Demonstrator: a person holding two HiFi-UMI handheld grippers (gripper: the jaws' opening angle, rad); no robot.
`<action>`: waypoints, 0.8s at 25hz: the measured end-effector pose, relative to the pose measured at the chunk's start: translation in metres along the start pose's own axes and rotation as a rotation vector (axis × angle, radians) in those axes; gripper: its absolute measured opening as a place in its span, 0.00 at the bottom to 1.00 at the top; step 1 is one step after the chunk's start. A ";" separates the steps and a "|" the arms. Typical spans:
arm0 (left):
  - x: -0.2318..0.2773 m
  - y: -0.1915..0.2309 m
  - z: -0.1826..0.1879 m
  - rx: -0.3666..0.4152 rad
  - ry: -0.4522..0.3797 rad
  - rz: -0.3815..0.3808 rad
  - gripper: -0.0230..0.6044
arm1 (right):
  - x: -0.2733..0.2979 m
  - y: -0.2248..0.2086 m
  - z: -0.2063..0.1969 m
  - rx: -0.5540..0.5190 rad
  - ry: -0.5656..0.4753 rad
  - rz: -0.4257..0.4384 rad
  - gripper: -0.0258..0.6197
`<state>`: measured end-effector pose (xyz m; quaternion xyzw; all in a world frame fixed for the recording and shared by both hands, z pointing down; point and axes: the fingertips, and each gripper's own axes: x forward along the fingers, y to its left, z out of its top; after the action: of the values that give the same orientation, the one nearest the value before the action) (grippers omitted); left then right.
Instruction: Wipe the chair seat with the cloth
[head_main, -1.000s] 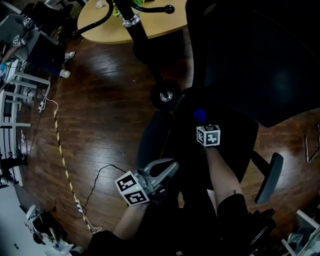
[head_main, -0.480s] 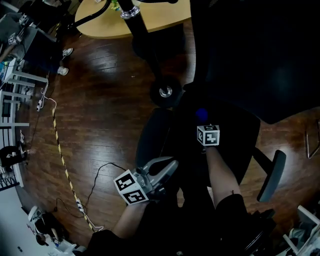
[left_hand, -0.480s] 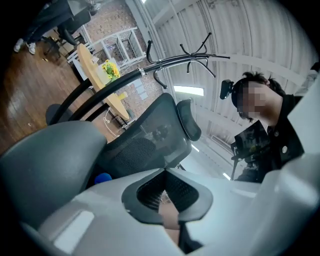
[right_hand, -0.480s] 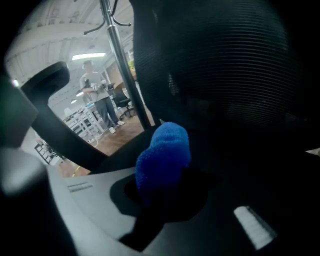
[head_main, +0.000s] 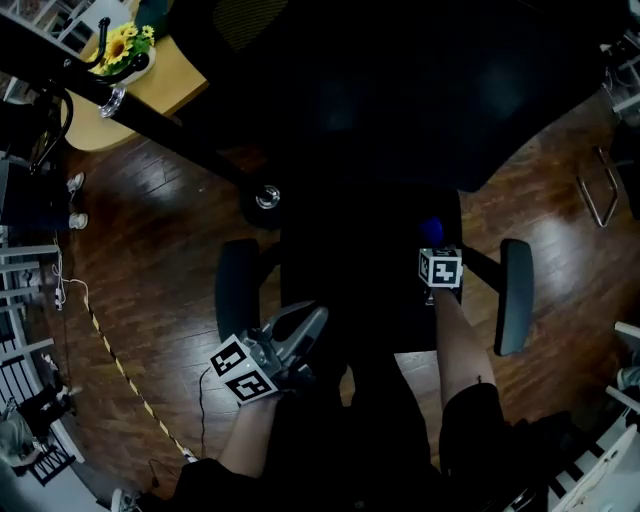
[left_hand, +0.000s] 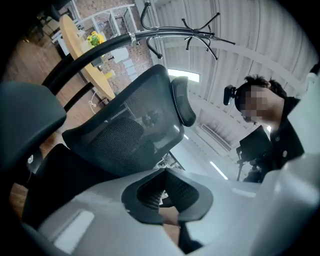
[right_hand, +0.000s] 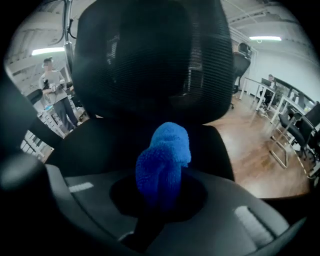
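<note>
A black office chair faces me, its seat (head_main: 350, 290) dark between two armrests (head_main: 237, 290). My right gripper (head_main: 433, 246) hovers over the right side of the seat, shut on a bunched blue cloth (head_main: 431, 232). In the right gripper view the cloth (right_hand: 165, 160) sticks up from the right gripper (right_hand: 161, 196), with the seat (right_hand: 100, 145) and mesh backrest (right_hand: 150, 60) behind it. My left gripper (head_main: 316, 320) stays near the seat's front left, shut and holding nothing. The left gripper (left_hand: 167, 196) looks up at the chair's backrest (left_hand: 125, 135).
A round wooden table (head_main: 150, 90) with sunflowers (head_main: 122, 42) stands at the far left, crossed by a black stand pole (head_main: 150, 110). A striped cable (head_main: 110, 350) runs over the wood floor. A person (right_hand: 52, 85) stands behind the chair. Desks (right_hand: 280, 100) are at the right.
The head view has swung, so the chair now sits square in front and the table has slid to the upper left. Both grippers keep their grip and places relative to the seat.
</note>
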<state>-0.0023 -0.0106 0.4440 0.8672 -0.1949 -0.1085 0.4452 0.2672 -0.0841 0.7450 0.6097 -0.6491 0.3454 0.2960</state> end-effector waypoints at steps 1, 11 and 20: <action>0.006 -0.002 0.000 0.000 0.008 -0.009 0.04 | -0.008 -0.014 -0.004 0.010 0.005 -0.022 0.10; 0.017 -0.016 0.002 0.008 0.035 -0.023 0.04 | -0.038 -0.050 -0.007 0.055 -0.005 -0.059 0.10; -0.015 -0.009 0.014 0.015 -0.052 0.010 0.04 | -0.006 0.081 0.017 -0.029 -0.018 0.170 0.10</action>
<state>-0.0188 -0.0093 0.4284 0.8665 -0.2117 -0.1274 0.4338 0.1877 -0.0929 0.7227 0.5512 -0.7062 0.3542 0.2684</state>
